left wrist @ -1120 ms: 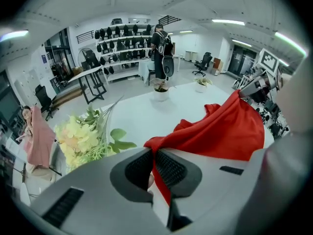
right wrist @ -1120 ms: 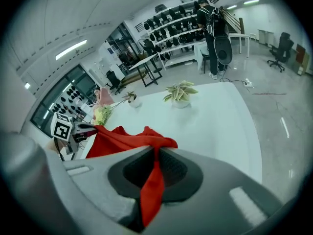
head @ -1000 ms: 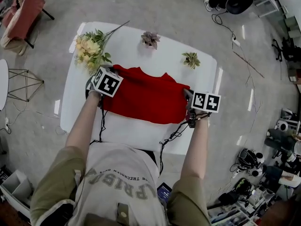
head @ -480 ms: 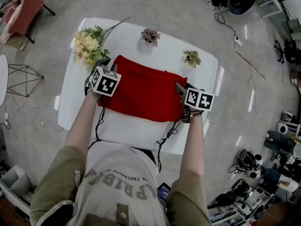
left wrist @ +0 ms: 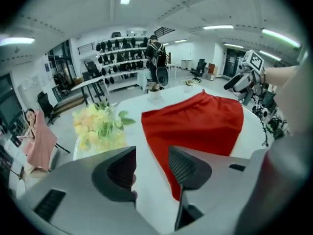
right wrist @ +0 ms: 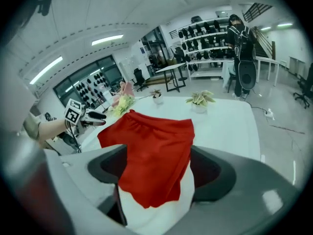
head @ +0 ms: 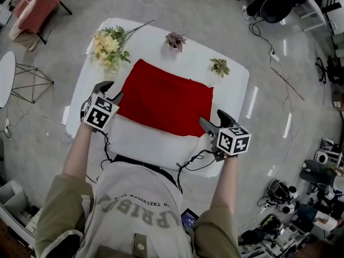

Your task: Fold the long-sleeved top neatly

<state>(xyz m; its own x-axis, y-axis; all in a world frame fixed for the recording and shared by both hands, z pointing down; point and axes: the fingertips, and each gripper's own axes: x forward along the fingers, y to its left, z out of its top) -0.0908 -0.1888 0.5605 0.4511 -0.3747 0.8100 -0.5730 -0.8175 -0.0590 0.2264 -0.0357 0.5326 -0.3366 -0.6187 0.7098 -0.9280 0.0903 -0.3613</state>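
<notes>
Two tools: your left tool (head: 110,90) and right tool (head: 213,119) are both released. Their jaws have just been opening and no pad presses on cloth.
Left tool: it hangs just off the left edge of the top, with bare bench in the gap between its jaws and red cloth beside one pad.
Right tool: its jaws stand wide. The near right corner of the top shows in the gap, unpinched.
Top: the red top (head: 165,98) lies flat in the middle of the white bench (head: 145,142) as a slanted four-sided block. No sleeve sticks out.
Stage: one fold looks laid down; a further fold or a squaring-up probably remains.
Risk, snag: if you pull away low, an open jaw can catch the near hem and drag the upper layer out of line.
Risk, skew: the block sits askew to the bench edge, so another fold taken without squaring it first will probably come out crooked.
Risk, bouquet: the bouquet (head: 107,43) lies near the far left corner. A wide sweep of your left tool could knock it.
</notes>
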